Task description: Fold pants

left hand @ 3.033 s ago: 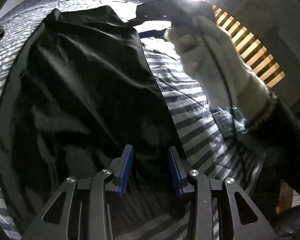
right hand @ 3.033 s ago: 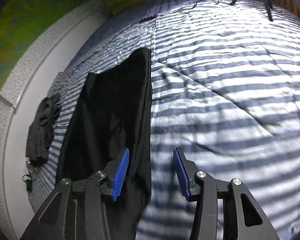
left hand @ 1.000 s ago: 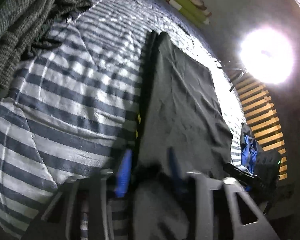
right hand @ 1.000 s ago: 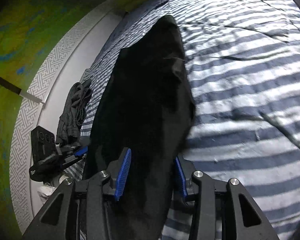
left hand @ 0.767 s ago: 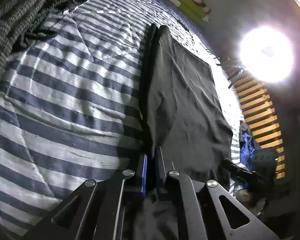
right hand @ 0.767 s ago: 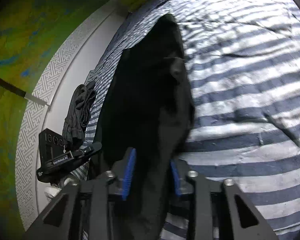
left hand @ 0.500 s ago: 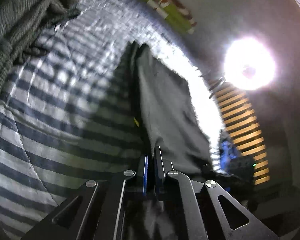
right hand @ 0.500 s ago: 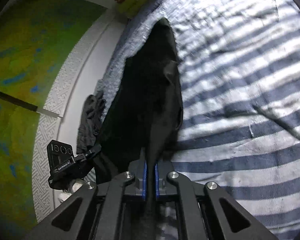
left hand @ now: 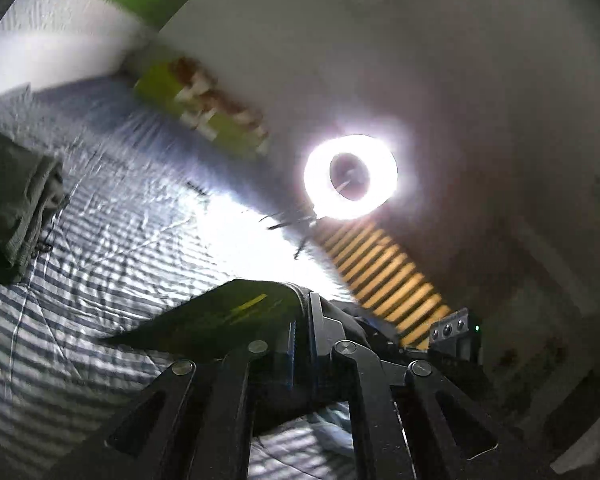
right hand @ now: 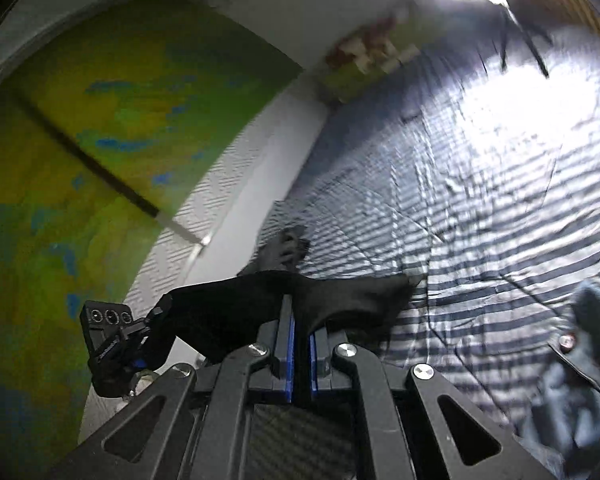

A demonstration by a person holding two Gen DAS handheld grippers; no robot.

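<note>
Your left gripper (left hand: 302, 312) is clamped tight on the edge of the black pants (left hand: 220, 320), with the dark cloth pinched between the blue pads and fanning out to the left of the fingers, raised clear of the striped bedding (left hand: 100, 240) below. Your right gripper (right hand: 299, 320) is likewise closed on the pants (right hand: 340, 296), the fabric bunched between its blue pads and spreading out to both sides above the bed. In the right wrist view the left gripper appears at the near left, with the garment stretched between the two tools. Both cameras are tilted upward, and parts of each view are blurred. A ring light (left hand: 351, 176) glares at the far side of the bed, with wooden slats (left hand: 384, 276) beneath it on the right. A grey knitted garment (left hand: 16, 204) lies on the bedding at the left, near the white wall trim. A denim item (right hand: 588, 360) rests on the bedding at the near right in the right wrist view. A green and yellow wall covering (right hand: 80, 140) fills the left of that view.
</note>
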